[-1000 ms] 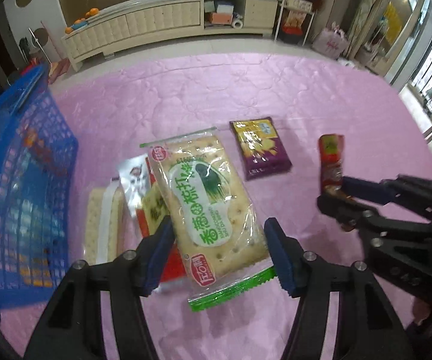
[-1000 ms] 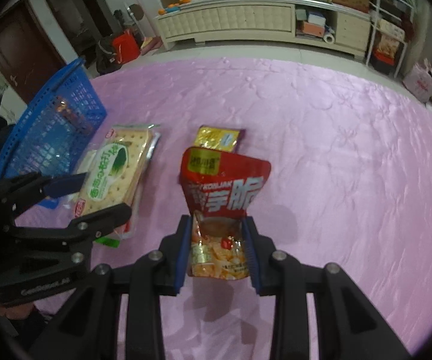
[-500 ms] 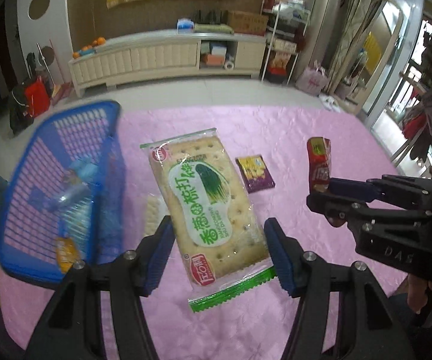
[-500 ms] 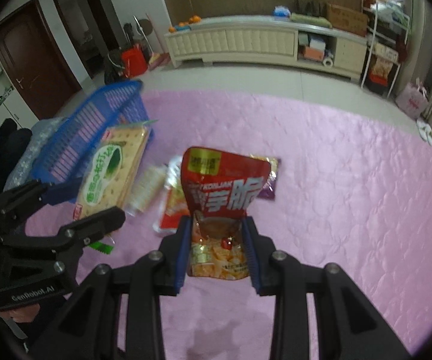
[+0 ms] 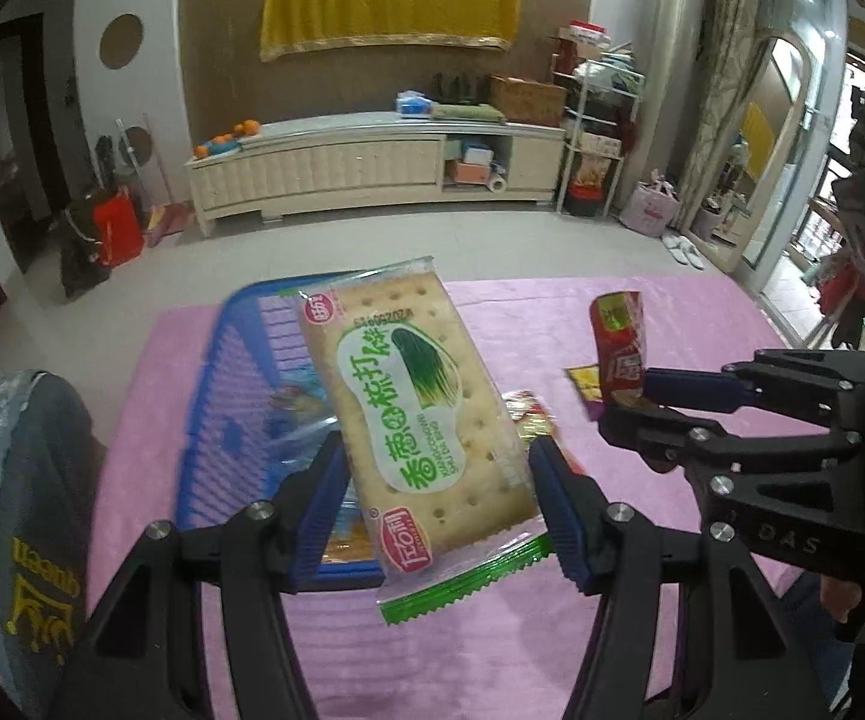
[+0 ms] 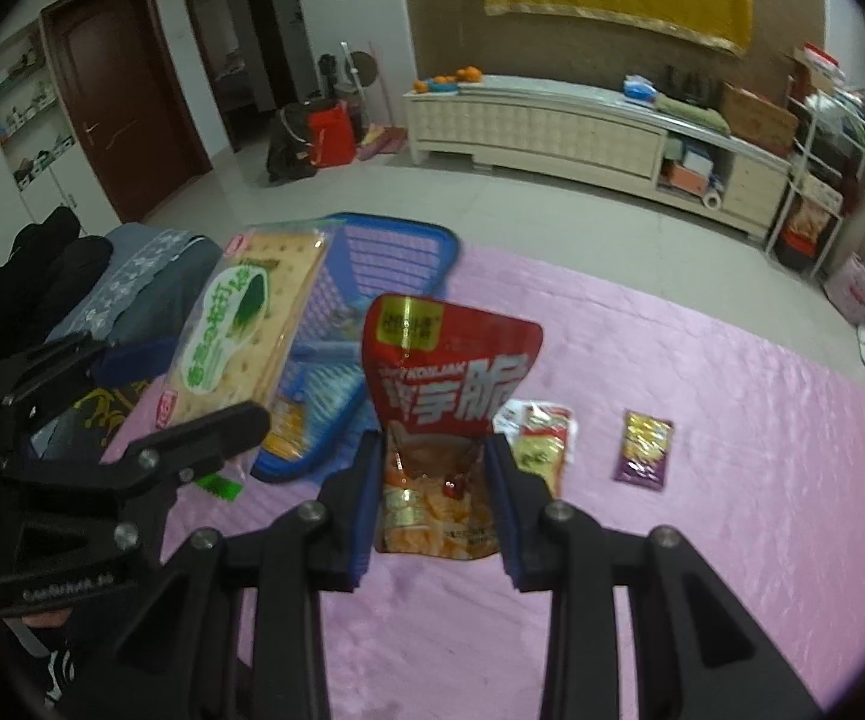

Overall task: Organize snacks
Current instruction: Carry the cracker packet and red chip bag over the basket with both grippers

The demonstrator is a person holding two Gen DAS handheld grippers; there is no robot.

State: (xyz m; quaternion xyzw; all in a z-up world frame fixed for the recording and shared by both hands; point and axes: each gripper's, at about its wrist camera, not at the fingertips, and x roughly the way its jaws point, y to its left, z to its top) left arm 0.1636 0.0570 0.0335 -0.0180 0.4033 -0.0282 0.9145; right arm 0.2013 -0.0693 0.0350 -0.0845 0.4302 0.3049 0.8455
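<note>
While both packets hang above the pink cloth, the left gripper (image 5: 438, 504) clamps the cracker packet (image 5: 417, 414) and the right gripper (image 6: 435, 504) pinches the red snack bag (image 6: 444, 396); transport appears under way, and each next needs positioning over the blue basket (image 6: 396, 264) before release.

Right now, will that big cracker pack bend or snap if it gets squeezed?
The cracker pack sticks out straight from the left hand-held gripper, so it is probably stiff. The crackers inside could crack under a hard squeeze. Its shiny wrapper looks slippery, so it might slide.

Blue slatted basket (image 5: 240, 396), pink quilted cloth (image 6: 702, 420), red pouch (image 6: 450, 372).
</note>
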